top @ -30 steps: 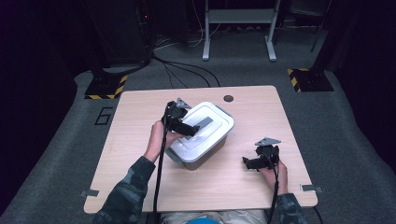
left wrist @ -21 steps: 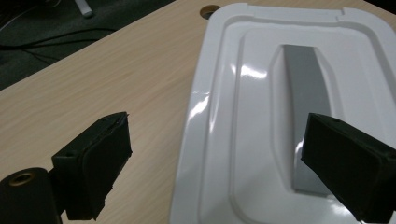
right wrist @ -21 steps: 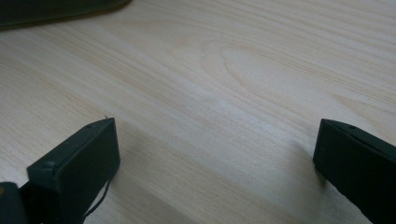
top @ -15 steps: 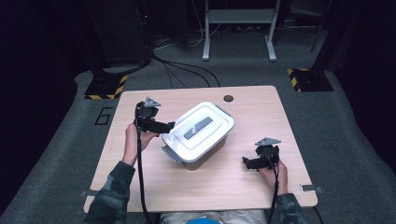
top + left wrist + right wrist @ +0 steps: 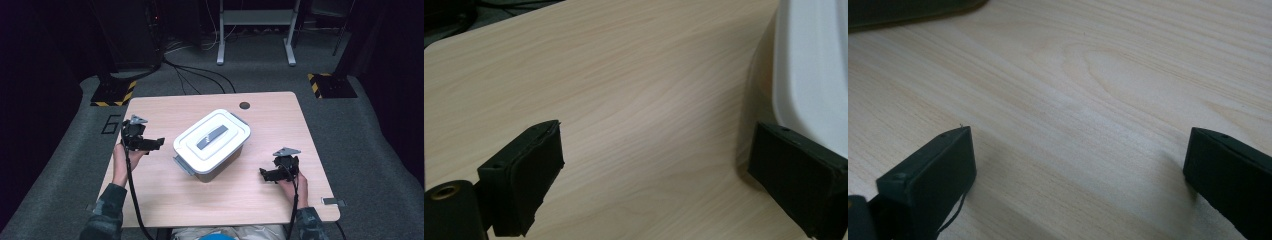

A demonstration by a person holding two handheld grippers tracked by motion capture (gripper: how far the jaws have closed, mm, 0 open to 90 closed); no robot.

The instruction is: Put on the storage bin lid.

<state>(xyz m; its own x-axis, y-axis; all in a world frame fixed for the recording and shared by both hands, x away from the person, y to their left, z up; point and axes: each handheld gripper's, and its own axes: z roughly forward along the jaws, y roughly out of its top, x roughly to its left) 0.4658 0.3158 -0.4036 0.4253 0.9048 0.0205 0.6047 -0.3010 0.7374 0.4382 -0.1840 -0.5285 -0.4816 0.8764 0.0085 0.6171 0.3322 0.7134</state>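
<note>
A white lidded box [image 5: 212,142] with a grey handle [image 5: 212,136] on its lid and grey side latches stands in the middle of the wooden table [image 5: 165,200]. My left gripper [image 5: 159,143] hovers left of the box, pointing toward it and apart from it. Its jaws have just been opening and stand open with nothing between them. In the left gripper view the gripper [image 5: 656,135] looks over bare wood, with the box's white wall [image 5: 814,75] at the right edge. My right gripper [image 5: 262,174] rests open right of the box; its own view [image 5: 1080,132] has bare wood between the jaws.
A round cable hole [image 5: 244,105] sits near the table's far edge. Beyond the table, black cables [image 5: 195,75] run over grey carpet, with yellow-black striped stand bases at left [image 5: 112,92] and right [image 5: 330,85] and a metal frame [image 5: 255,30] behind.
My left hand has moved left from over the box's lid to the table's left side and sunk a little. The box and my right gripper have stayed put.
</note>
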